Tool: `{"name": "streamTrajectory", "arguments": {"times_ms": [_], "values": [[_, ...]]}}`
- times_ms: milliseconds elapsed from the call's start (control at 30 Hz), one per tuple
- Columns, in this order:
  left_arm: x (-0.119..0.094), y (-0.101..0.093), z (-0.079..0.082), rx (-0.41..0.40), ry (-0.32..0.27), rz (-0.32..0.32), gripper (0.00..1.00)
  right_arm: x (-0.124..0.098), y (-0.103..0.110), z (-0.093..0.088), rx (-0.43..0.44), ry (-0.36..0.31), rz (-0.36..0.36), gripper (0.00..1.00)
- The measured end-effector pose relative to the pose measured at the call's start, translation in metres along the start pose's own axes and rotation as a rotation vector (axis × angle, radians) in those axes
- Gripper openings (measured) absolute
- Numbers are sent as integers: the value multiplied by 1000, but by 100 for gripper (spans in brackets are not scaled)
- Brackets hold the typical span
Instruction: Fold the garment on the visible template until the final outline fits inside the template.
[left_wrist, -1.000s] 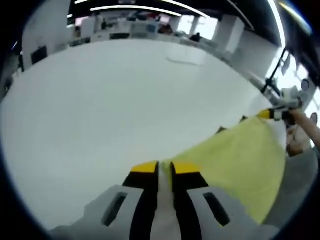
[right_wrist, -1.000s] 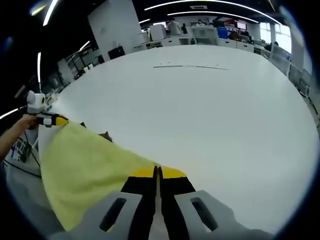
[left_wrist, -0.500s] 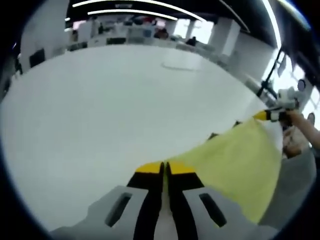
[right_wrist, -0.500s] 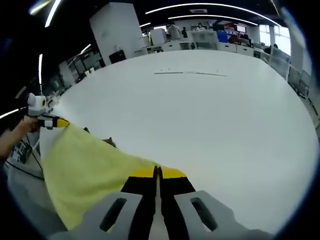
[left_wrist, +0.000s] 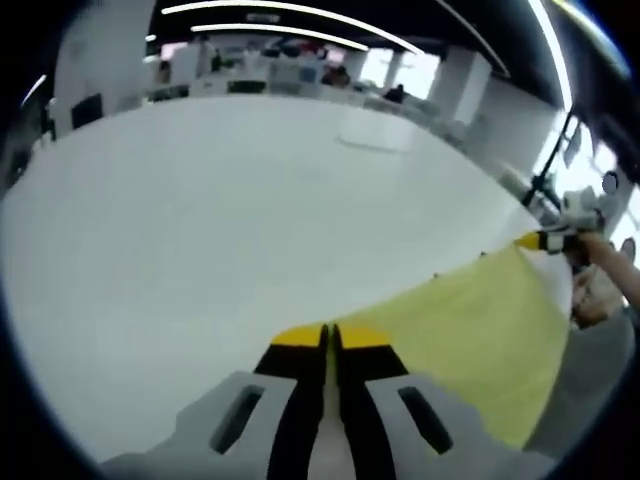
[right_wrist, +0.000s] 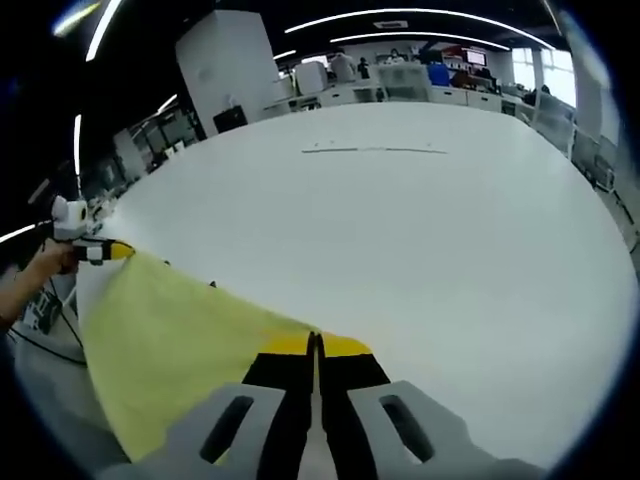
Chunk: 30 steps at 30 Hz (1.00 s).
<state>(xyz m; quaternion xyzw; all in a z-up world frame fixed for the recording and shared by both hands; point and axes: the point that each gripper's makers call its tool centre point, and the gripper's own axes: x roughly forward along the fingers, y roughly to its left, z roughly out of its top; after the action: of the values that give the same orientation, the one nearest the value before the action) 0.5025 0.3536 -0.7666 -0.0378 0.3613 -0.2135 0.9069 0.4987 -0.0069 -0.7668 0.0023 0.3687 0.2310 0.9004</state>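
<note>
Holding the yellow garment (left_wrist: 470, 325) taut, each gripper faces the other.

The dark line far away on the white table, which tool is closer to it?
Can't tell. Both the left tool and right tool grip the yellow cloth at the table's near side, far from the line.

The garment (left_wrist: 470, 325) is stretched between the two hand-held grippers, above the near edge of the worktop (left_wrist: 230, 210). In the left gripper view, the left hand-held gripper (left_wrist: 327, 335) sits at bottom centre and the right hand-held gripper (left_wrist: 530, 240) at the far right. In the right gripper view, the right hand-held gripper (right_wrist: 315, 343) sits at bottom centre, the left hand-held gripper (right_wrist: 115, 250) at the far left, the garment (right_wrist: 170, 345) between them. The template line (right_wrist: 372, 150) lies far across the worktop (right_wrist: 420, 240).
</note>
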Motion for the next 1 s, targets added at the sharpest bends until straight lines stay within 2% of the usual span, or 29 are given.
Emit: {"name": "streamTrajectory", "arguments": {"times_ms": [233,500,800,900,1000], "values": [[0,6,-3,29,14,33,0,3,-1,-6,-54,27,-26,1],[2,5,-8,35,27,34,0,6,-1,-8,-110,43,-53,1],[2,5,-8,72,39,27,0,6,-1,-8,-66,38,-51,2],[2,7,-7,80,38,39,4,5,-2,-7,-66,34,-66,4],[-1,9,-7,89,39,52,11,4,0,-5,-74,24,-70,6]]}}
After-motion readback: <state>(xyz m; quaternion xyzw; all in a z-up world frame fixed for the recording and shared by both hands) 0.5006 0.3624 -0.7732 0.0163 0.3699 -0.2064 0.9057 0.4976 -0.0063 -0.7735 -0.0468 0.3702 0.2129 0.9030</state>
